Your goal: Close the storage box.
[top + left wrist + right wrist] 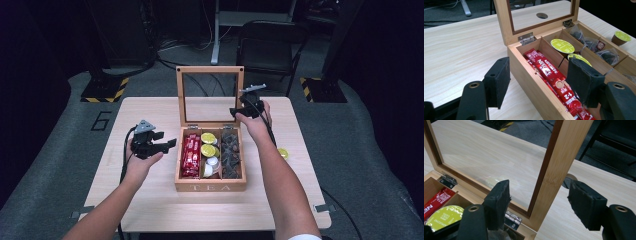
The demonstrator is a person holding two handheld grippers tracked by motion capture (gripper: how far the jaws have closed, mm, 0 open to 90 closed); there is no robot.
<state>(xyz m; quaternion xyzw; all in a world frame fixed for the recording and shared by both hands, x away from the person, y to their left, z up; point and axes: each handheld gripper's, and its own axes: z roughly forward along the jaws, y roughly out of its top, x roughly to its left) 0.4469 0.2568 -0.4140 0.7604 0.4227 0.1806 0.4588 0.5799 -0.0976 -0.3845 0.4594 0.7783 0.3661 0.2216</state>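
Tea box: a wooden box [210, 186] marked TEA sits in the middle of the pale table [150, 200], open.
Lid: the glass-paned lid [210, 70] stands upright on its hinges at the far side of the box.
Right claw: the right claw [539, 202] is up at the lid's right-hand edge, jaws apart, one on each side of the wooden frame, neither pad pressing on it.
Left claw: the left claw [539, 82] hangs just left of the box, jaws apart and straddling its near wall, gripping nothing.
Left compartment: red coffee sticks [551, 80] lying lengthwise.
Middle compartment: green-topped capsules [562, 45].
Right compartment: dark tea bags [231, 152].
Loose item: one green-topped capsule [283, 153] on the table, right of the box.
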